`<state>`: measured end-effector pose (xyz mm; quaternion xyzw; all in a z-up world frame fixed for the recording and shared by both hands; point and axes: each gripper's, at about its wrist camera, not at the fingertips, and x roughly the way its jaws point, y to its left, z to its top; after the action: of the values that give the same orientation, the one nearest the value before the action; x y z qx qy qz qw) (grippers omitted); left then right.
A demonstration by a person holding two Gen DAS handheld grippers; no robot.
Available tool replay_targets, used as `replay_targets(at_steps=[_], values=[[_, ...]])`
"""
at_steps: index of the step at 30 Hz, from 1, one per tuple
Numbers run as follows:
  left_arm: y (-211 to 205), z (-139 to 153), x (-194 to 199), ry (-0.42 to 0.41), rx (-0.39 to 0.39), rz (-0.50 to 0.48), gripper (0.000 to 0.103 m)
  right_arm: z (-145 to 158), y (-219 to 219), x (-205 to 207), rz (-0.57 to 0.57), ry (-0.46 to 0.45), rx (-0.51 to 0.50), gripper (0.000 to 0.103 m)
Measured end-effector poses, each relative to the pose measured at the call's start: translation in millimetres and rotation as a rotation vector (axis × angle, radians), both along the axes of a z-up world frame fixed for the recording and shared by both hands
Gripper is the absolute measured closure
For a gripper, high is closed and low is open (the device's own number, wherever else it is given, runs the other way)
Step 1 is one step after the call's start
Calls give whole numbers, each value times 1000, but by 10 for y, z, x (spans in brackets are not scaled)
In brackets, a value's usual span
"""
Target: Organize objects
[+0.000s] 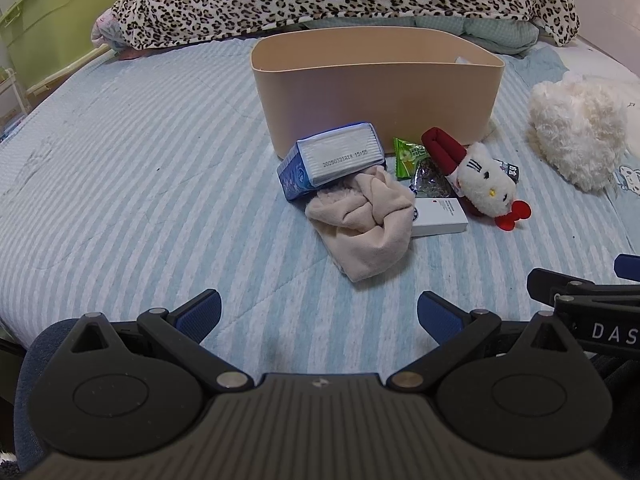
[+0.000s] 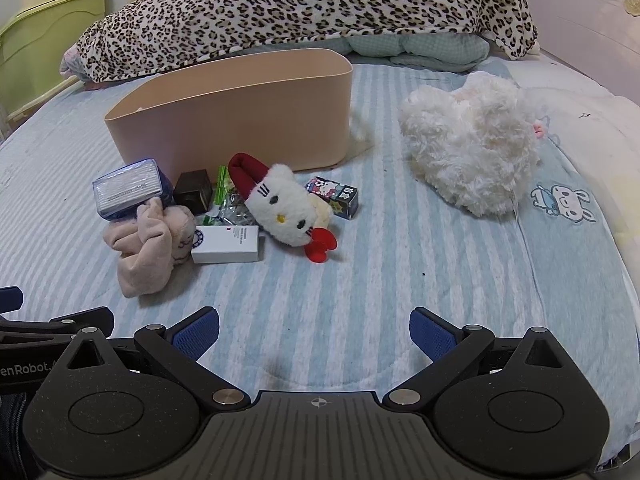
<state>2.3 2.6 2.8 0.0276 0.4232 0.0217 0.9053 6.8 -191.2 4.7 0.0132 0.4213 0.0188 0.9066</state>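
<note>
Both of my grippers hang over the near part of the bed [image 1: 120, 184] with their fingers spread wide and nothing between them: the left gripper [image 1: 318, 316] and the right gripper [image 2: 314, 330] are each angled down toward the striped cover. What I have to put away sits ahead of them in a small heap just in front of the beige bin [image 1: 376, 92]. Nearest my left fingers is the crumpled beige cloth [image 1: 362, 220], lying ahead and slightly to their right, with the tissue pack [image 1: 332, 160] propped behind it against the bin. From the right gripper the same heap lies ahead and to the left; the white box [image 2: 228, 245] has its long axis running across my view, and the cat plush [image 2: 286, 206] slants diagonally beside it. I judge the left hand better placed for the cloth, the right for the plush.
</note>
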Motion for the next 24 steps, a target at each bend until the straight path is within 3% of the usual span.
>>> replay_targets(at_steps=[13,24], values=[[34,65,89,-14,-14,4,0,84,-38,73,-10,-3,11,0],[56,166,343,-52,-6,6,0,290,-62,380,-12,-72,-28,0]])
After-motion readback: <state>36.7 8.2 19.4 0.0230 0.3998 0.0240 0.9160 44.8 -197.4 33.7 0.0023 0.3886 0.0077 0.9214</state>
